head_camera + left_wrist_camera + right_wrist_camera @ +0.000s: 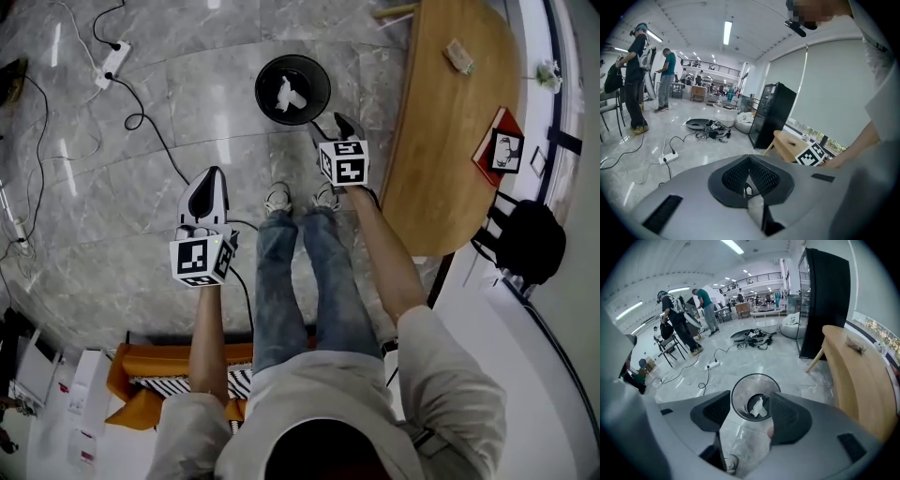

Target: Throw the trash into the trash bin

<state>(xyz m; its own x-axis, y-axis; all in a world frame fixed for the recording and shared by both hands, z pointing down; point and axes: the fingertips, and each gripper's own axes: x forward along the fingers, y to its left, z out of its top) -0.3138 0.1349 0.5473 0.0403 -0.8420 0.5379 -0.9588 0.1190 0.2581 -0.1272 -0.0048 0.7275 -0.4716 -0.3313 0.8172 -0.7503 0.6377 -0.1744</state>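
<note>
Crumpled white paper trash (289,96) lies at the bottom of the round black wire-mesh trash bin (316,79), which stands on the grey marble floor (187,94) just ahead of the person's shoes.

The right gripper (337,129) has its dark ribbed pads (787,416) spread wide with nothing between them. In the right gripper view the bin's mouth and the paper show through the gap. It tilts steeply down, near the bin's rim and beside the edge of the rounded wooden table (441,141). Behind its marker cube (344,161), the bare right forearm reaches forward from a pale sleeve.

The left gripper (212,178) has its pads pressed together at the tips, empty. It points forward and slightly down over open floor, well left of the bin, on a forearm stretched ahead.
</note>
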